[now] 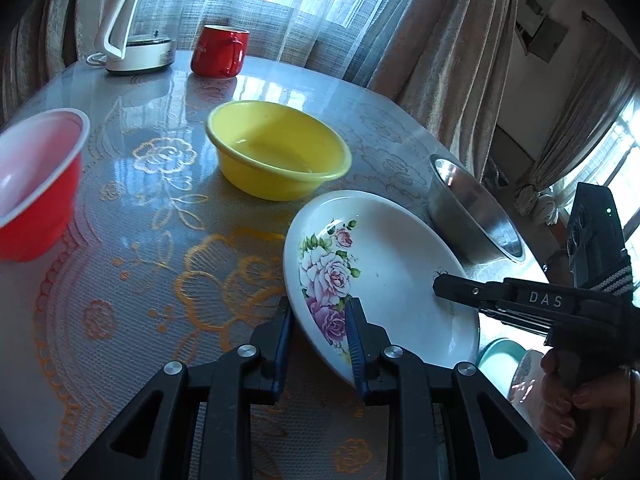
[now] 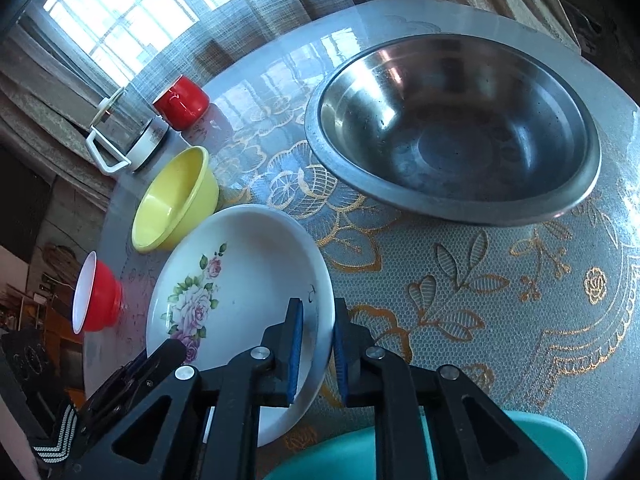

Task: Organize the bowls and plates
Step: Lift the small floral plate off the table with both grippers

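Observation:
A white plate with pink roses (image 1: 392, 248) is held tilted over the lace-covered table (image 1: 160, 260) by both grippers. My left gripper (image 1: 320, 312) is shut on its near rim, one blue pad inside and one underneath. My right gripper (image 2: 318, 316) is shut on the opposite rim of the plate (image 2: 248, 248), and it shows from the side as a black finger tip (image 1: 438, 282). The left gripper (image 2: 176, 350) shows at the plate's lower left edge. A yellow bowl (image 1: 260, 176), a red bowl with a white inside (image 1: 40, 220) and a steel bowl (image 1: 452, 216) stand empty on the table.
A red mug (image 1: 218, 52) and a glass kettle (image 1: 140, 28) stand at the table's far edge by the curtains. A teal dish (image 2: 520, 440) lies below the right gripper. The steel bowl (image 2: 360, 92) stands close behind the plate. A hand (image 1: 568, 400) grips the right tool.

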### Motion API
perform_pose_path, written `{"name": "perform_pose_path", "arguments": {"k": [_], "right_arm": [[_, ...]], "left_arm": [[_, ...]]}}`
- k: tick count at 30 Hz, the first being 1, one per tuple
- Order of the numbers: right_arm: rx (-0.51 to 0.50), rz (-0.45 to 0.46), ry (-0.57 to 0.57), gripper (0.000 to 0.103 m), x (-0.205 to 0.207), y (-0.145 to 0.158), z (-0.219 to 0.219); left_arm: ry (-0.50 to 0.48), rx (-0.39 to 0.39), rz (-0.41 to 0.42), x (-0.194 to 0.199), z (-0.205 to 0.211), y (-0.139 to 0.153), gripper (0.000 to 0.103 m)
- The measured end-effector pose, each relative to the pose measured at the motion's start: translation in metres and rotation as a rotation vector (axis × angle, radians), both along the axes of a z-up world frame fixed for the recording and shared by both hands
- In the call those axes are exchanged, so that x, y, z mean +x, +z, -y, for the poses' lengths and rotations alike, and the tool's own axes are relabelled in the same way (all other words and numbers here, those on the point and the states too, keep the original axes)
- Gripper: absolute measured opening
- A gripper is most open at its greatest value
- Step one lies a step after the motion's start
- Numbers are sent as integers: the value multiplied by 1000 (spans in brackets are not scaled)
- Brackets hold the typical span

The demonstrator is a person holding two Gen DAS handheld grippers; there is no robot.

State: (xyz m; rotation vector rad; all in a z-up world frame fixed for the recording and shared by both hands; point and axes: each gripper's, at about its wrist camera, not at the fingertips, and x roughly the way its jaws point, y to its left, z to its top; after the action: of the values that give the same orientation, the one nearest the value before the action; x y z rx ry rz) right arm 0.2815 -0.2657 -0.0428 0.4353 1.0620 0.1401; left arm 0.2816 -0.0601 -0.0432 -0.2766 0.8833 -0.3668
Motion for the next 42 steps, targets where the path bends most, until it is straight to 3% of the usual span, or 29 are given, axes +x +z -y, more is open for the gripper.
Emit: {"name": "perform_pose_path", "arguments": {"k": [3,9,13,16,19,20,22,34,42], "right_arm": [[33,-25,17,14,4,-1,-6],[38,-31,52,18,0,-1,-16],[11,-7,39,24,8,0,-12],[21,-8,48,24,14,-1,-12],[-18,8,72,24,19,0,-20],[-56,12,83,24,19,1,-25],[-126,16,96,22,19,3,-34],[30,7,46,17,2,-1,-17],[31,64,41,17,-15,11,-18]], "left_arm": [[4,63,10,1,-5,1,21],[-15,28,-14,9,-15,0,23],[16,-5,1,9,-20,2,61],[13,23,23,6,-15,2,62],[5,46,28,6,-11,2,59],[2,39,24,6,-11,1,42],[-3,43,8,7,-10,0,24],[-2,76,18,4,-9,2,24],[-12,59,33,2,-8,5,24]]}}
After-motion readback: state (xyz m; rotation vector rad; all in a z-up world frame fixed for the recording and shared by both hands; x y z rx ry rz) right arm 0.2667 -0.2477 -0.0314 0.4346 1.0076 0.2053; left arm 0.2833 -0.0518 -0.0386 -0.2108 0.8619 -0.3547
